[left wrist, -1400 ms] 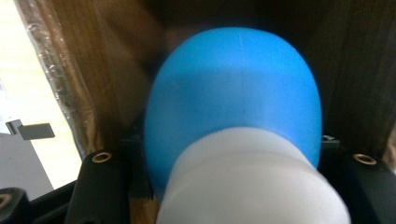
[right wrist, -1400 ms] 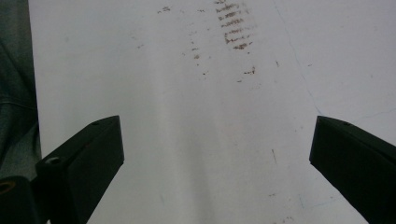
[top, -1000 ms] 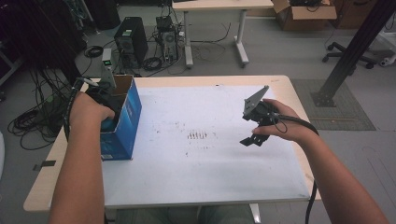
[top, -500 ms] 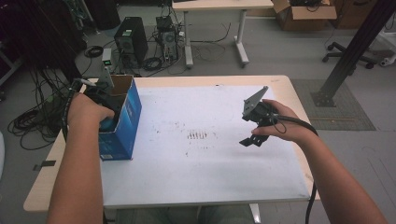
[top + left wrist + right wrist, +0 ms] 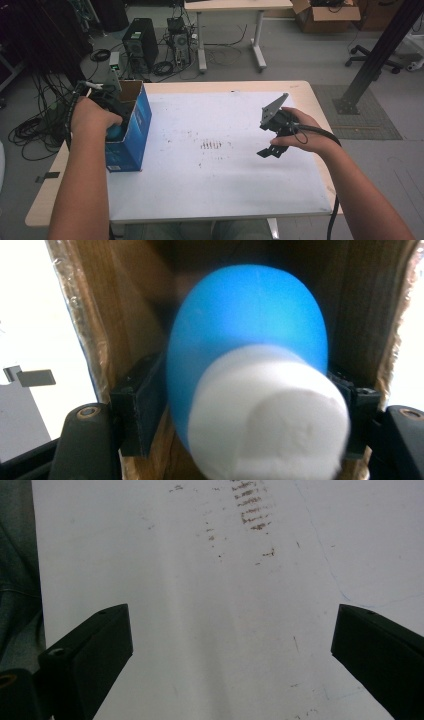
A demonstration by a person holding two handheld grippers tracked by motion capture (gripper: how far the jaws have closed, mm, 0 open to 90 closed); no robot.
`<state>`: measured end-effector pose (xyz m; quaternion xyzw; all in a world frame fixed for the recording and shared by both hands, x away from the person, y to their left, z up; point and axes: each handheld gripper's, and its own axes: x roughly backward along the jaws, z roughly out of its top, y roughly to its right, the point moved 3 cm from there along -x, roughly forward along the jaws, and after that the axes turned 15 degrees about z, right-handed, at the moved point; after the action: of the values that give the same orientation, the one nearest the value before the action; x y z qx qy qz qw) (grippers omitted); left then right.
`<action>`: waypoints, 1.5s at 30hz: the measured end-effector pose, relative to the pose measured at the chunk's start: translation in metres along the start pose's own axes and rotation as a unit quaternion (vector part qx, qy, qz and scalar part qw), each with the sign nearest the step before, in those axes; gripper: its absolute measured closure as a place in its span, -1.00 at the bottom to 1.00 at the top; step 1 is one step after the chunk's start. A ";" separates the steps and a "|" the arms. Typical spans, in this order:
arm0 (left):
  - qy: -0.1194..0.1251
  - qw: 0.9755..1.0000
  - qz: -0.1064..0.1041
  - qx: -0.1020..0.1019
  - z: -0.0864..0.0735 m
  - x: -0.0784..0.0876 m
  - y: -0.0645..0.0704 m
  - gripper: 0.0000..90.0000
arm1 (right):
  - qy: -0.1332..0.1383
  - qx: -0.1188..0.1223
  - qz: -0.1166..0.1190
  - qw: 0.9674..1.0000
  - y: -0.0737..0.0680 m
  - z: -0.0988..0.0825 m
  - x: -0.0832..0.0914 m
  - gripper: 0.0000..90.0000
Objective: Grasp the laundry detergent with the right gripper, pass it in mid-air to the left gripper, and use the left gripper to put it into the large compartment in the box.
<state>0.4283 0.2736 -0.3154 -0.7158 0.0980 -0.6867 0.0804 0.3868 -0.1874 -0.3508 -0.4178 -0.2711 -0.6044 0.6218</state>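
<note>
Left tongs (image 5: pixel 240 405), jaws just opening, bracketed without visibly pinching the blue-and-white bulb (image 5: pixel 250 390) inside the blue carton (image 5: pixel 131 131) at counter (image 5: pixel 225 190) edge; right tongs (image 5: pixel 235 645) spread, idle; I judged lifting straight out best.

Box (image 5: pixel 131 131): blue outside, white print low on side, plain brown cardboard inside
Bulb-shaped thing (image 5: pixel 250 335) in box: bright blue body, white cap end
Table top (image 5: pixel 220 185): white sheet, small rows of brown marks near middle, pale wood edge
Right gripper (image 5: pixel 270 146): black jaws, grey plate on top
Left gripper (image 5: pixel 245 415): black jaws
</note>
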 end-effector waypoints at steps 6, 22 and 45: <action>0.008 1.000 0.005 0.006 -0.002 0.006 -0.002 -0.41 | 0.001 0.001 -0.002 1.000 0.000 0.000 -0.001 -0.93; 0.015 1.000 0.014 0.001 -0.011 0.028 -0.006 -0.66 | 0.002 0.009 -0.004 1.000 -0.004 0.006 0.000 -0.93; 0.055 0.996 0.032 -0.058 -0.022 0.071 0.012 -0.99 | 0.005 0.015 -0.011 1.000 -0.011 0.011 0.009 -0.93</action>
<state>0.4091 0.2441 -0.2484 -0.6766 0.1648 -0.7155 0.0556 0.3785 -0.1822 -0.3356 -0.4024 -0.2817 -0.6090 0.6228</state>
